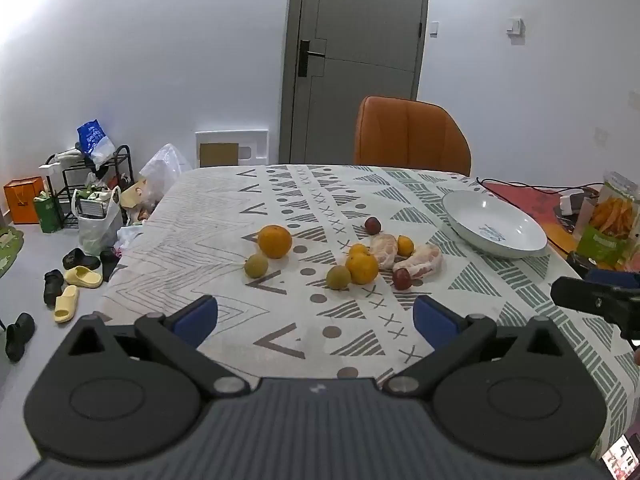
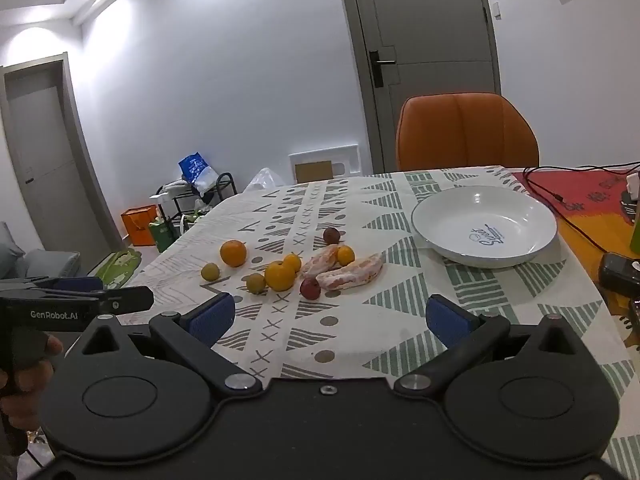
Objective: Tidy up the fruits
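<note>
Loose fruit lies mid-table on the patterned cloth: a big orange (image 1: 274,241) (image 2: 233,253), a second orange (image 1: 362,267) (image 2: 279,276), small tangerines, two green fruits (image 1: 256,266) (image 1: 338,277), two dark red plums (image 1: 372,225) (image 1: 401,278) and peeled pomelo pieces (image 1: 420,261) (image 2: 351,273). An empty white bowl (image 1: 494,224) (image 2: 484,225) sits to the right of them. My left gripper (image 1: 316,320) hangs open, short of the fruit. The right gripper (image 2: 330,318) is open too, also short of the pile and holding nothing.
An orange chair (image 1: 412,136) stands at the table's far edge before a grey door (image 1: 356,52). Cables, a charger and a snack bag (image 1: 612,220) lie on the red mat at right. Shoes and bags (image 1: 96,216) clutter the floor at left.
</note>
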